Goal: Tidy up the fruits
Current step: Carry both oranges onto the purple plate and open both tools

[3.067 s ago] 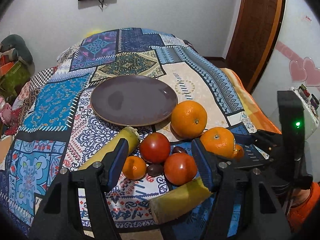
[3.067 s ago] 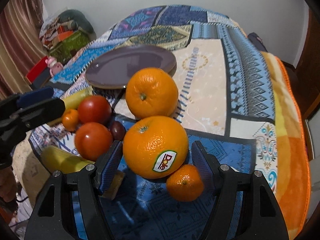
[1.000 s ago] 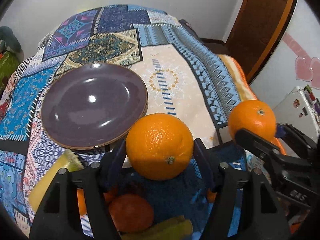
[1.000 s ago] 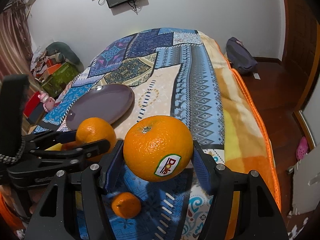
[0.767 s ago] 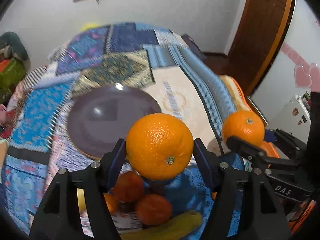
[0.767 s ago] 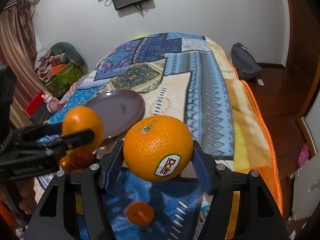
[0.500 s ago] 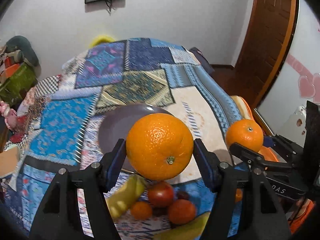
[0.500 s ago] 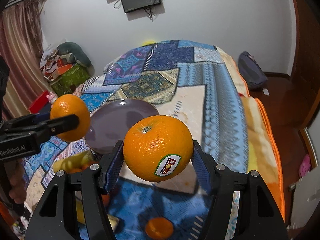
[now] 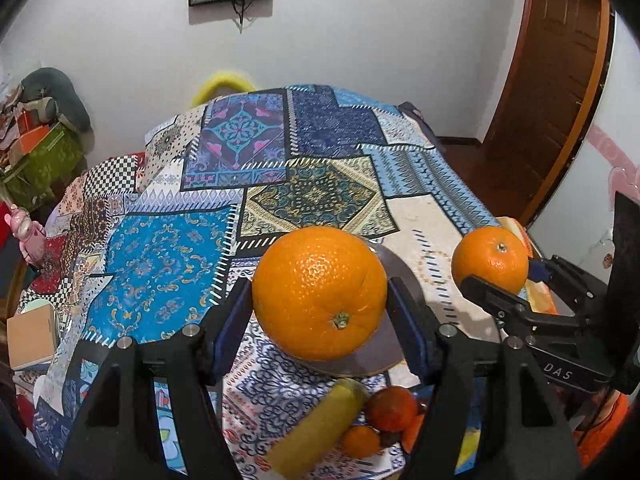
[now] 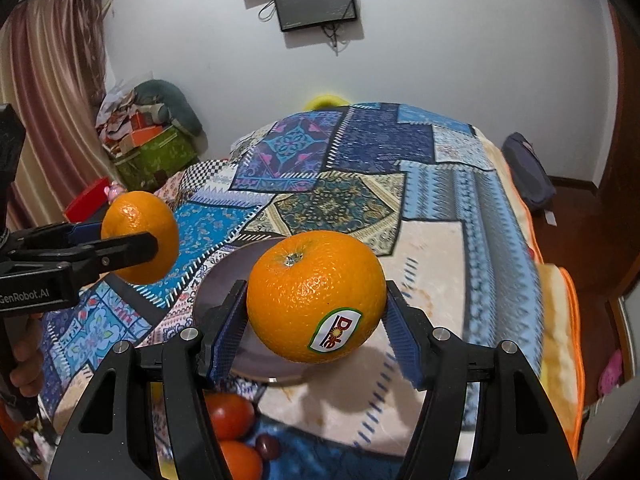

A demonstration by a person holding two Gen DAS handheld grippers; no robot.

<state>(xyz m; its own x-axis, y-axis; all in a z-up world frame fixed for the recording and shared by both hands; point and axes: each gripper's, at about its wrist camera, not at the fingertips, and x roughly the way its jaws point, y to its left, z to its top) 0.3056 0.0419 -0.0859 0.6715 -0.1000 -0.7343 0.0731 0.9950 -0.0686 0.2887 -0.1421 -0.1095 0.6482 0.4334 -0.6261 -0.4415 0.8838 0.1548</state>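
My left gripper (image 9: pixel 320 304) is shut on a large orange (image 9: pixel 319 292) and holds it high above the bed. My right gripper (image 10: pixel 316 320) is shut on a second orange with a Dole sticker (image 10: pixel 316 294), also lifted. Each held orange shows in the other view: the right one in the left wrist view (image 9: pixel 490 259), the left one in the right wrist view (image 10: pixel 140 236). The purple plate (image 9: pixel 384 350) lies on the patchwork blanket, mostly hidden behind the oranges; it also shows in the right wrist view (image 10: pixel 224 280).
Below the left gripper lie a banana (image 9: pixel 316 428), a tomato (image 9: pixel 392 408) and a small mandarin (image 9: pixel 360 442). Tomatoes (image 10: pixel 230 416) and a dark plum (image 10: pixel 267 446) show under the right gripper. The patchwork blanket (image 9: pixel 168 248) covers the bed. A door (image 9: pixel 548 80) stands at right.
Both grippers have risen and tilted up with their oranges held. The plate and the remaining fruit have dropped lower in both views, and more wall shows.
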